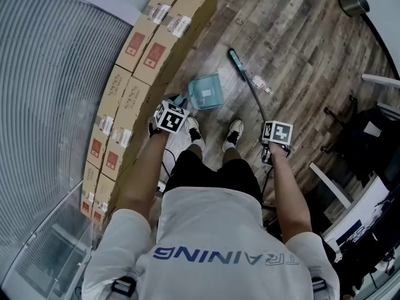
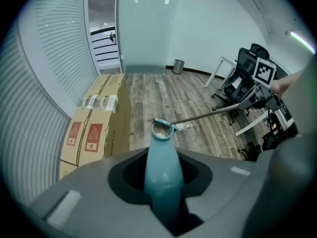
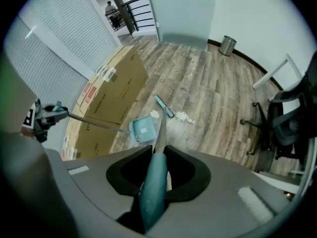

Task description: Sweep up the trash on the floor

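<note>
I stand on a wood floor. My left gripper [image 1: 172,114] is shut on the teal grip [image 2: 163,175] of a long-handled dustpan. Its teal pan [image 1: 206,92] rests on the floor ahead of my shoes. My right gripper [image 1: 275,136] is shut on the teal grip [image 3: 153,187] of a broom. The pole slants down to the broom head [image 1: 236,64], further out than the pan. White scraps of trash [image 1: 260,84] lie beside the broom head. In the right gripper view the trash [image 3: 183,117] is right of the dustpan [image 3: 143,130] and the broom head [image 3: 164,106].
Stacked cardboard boxes [image 1: 134,74] line the ribbed wall on the left. A metal bin [image 1: 354,4] stands at the far wall. A black office chair [image 1: 365,130] and white desk legs [image 1: 331,186] stand to the right. My shoes [image 1: 234,133] are just behind the pan.
</note>
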`<act>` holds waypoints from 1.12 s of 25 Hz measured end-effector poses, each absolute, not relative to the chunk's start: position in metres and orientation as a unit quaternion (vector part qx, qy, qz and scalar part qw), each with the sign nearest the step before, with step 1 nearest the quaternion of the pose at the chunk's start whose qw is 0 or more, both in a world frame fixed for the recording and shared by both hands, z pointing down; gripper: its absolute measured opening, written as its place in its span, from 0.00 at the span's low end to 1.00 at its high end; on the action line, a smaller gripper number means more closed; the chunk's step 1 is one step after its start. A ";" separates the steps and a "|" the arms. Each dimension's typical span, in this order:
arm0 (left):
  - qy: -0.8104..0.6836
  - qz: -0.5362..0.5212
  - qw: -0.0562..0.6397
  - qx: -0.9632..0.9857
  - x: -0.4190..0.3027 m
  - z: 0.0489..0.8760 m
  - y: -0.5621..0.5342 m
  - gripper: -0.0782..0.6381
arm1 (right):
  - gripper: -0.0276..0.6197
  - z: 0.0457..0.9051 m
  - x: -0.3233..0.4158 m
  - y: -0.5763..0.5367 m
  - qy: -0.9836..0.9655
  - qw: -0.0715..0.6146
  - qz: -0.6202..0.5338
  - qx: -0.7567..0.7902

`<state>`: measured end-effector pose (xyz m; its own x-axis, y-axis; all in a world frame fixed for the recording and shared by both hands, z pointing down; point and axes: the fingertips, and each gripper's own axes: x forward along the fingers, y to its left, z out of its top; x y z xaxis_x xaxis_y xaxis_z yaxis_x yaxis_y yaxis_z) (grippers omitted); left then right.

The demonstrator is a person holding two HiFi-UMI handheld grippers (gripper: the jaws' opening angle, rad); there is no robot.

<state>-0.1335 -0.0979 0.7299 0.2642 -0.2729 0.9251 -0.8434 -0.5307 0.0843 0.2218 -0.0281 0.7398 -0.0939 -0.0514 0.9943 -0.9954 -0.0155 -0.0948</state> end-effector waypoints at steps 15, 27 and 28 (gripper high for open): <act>-0.379 0.475 0.299 0.736 -0.134 0.731 -0.100 0.24 | 0.21 0.745 0.166 0.073 -0.509 0.481 0.589 0.403; -0.380 0.475 0.298 0.736 -0.132 0.731 -0.096 0.24 | 0.21 0.730 0.152 0.086 -0.540 0.486 0.592 0.349; -0.380 0.475 0.298 0.736 -0.132 0.731 -0.096 0.24 | 0.21 0.729 0.154 0.084 -0.540 0.480 0.594 0.355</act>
<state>-0.1324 -0.0957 0.7309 0.2600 -0.2749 0.9257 -0.8421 -0.5337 0.0780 0.1541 0.0840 0.7289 -0.2875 0.1869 0.9394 -0.9529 0.0433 -0.3002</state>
